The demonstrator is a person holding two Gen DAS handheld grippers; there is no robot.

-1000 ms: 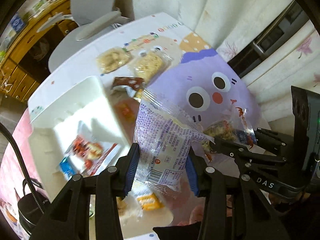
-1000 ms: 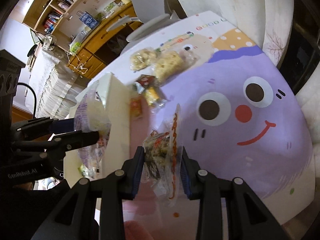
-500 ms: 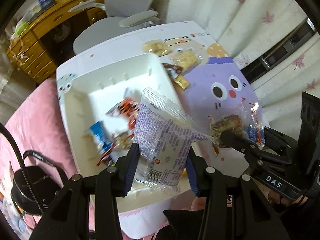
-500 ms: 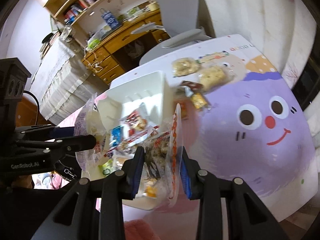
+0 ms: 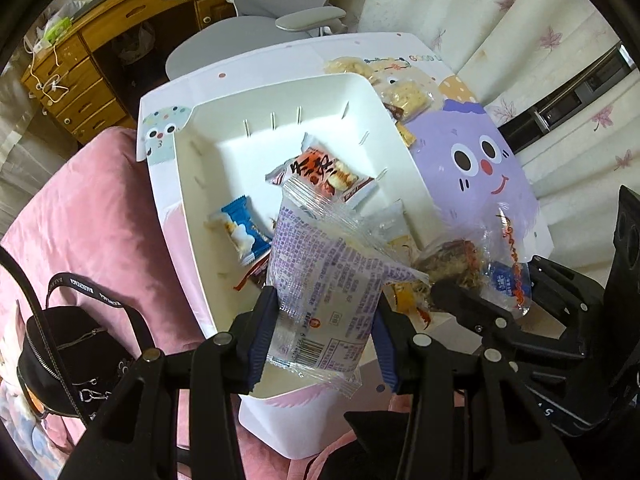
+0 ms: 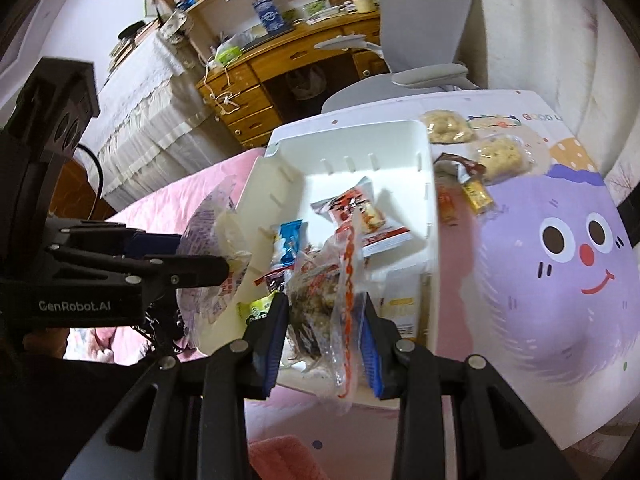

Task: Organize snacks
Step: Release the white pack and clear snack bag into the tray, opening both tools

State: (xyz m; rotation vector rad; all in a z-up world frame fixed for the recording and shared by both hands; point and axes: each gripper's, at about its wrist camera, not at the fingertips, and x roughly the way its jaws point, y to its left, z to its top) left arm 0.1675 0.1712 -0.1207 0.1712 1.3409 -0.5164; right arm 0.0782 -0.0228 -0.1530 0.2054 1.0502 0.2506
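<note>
My left gripper (image 5: 324, 312) is shut on a clear packet with purple print (image 5: 320, 280), held above the near end of the white bin (image 5: 360, 92). My right gripper (image 6: 322, 312) is shut on a clear packet of brown snack with orange lettering (image 6: 320, 300), also over the bin (image 6: 430, 200). The right gripper (image 5: 480, 292) with its packet (image 5: 460, 260) shows at the right of the left wrist view. In the right wrist view the left gripper (image 6: 208, 256) and its packet (image 6: 204, 232) hang at the bin's left wall. Inside the bin lie a red-and-white packet (image 5: 320, 172), a blue packet (image 5: 244, 232) and others.
Loose snacks remain on the cartoon-print table (image 5: 480, 152) beyond the bin: pale crisp packets (image 6: 444, 126), (image 6: 502, 156) and small brown and yellow ones (image 6: 460, 168). A grey chair (image 6: 420, 40), a wooden desk (image 6: 280, 72), pink bedding (image 5: 92, 200) and a black bag (image 5: 60, 356) surround it.
Both grippers have carried their packets sideways from above the purple cartoon face to above the white bin. Both grips stay the same.
</note>
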